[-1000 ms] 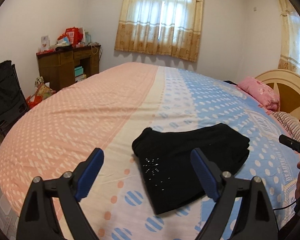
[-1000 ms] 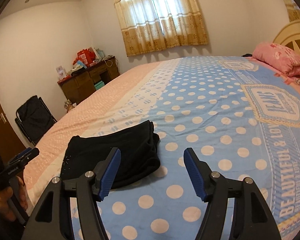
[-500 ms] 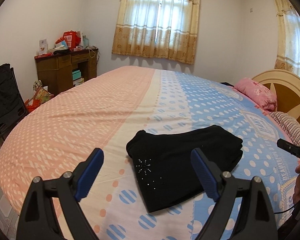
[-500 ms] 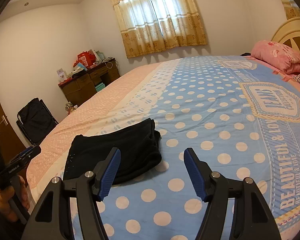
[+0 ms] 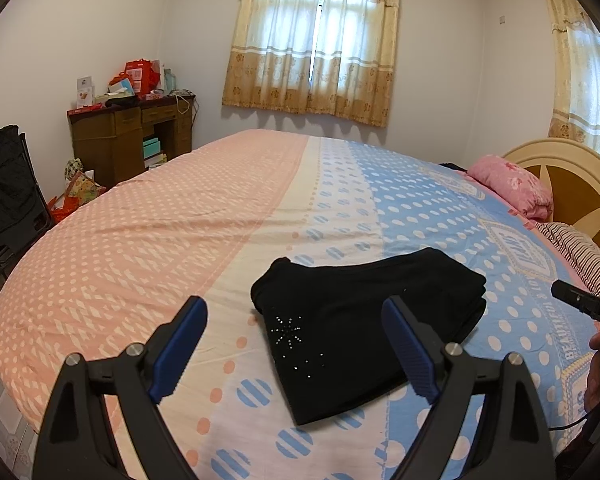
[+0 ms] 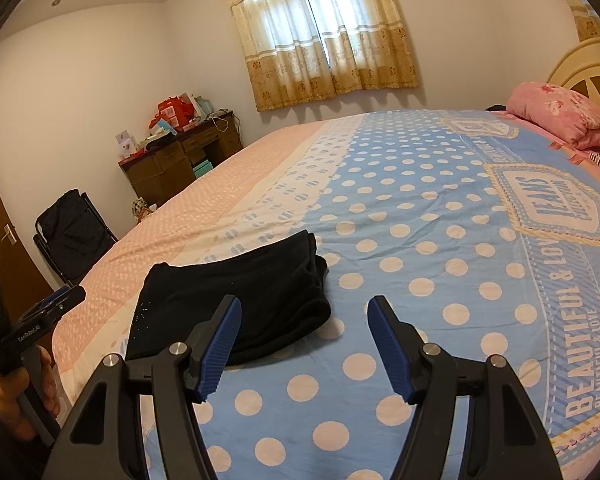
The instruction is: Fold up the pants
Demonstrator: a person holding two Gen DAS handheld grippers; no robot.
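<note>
The black pants (image 5: 360,320) lie folded into a compact stack on the bed, with a small rhinestone star on the near corner. They also show in the right wrist view (image 6: 236,300). My left gripper (image 5: 296,348) is open and empty, held above the bed just in front of the pants. My right gripper (image 6: 304,344) is open and empty, above the blue dotted sheet to the right of the pants. Neither gripper touches the fabric.
The bed (image 5: 160,240) has a pink, white and blue dotted sheet. A pink pillow (image 5: 512,184) and a striped pillow (image 5: 580,256) lie at the headboard (image 5: 572,176). A wooden desk (image 5: 132,136) and a black chair (image 5: 4,192) stand by the left wall.
Both grippers have drawn back and risen slightly from the folded pants. The pants have not moved. Both grippers stay open.
</note>
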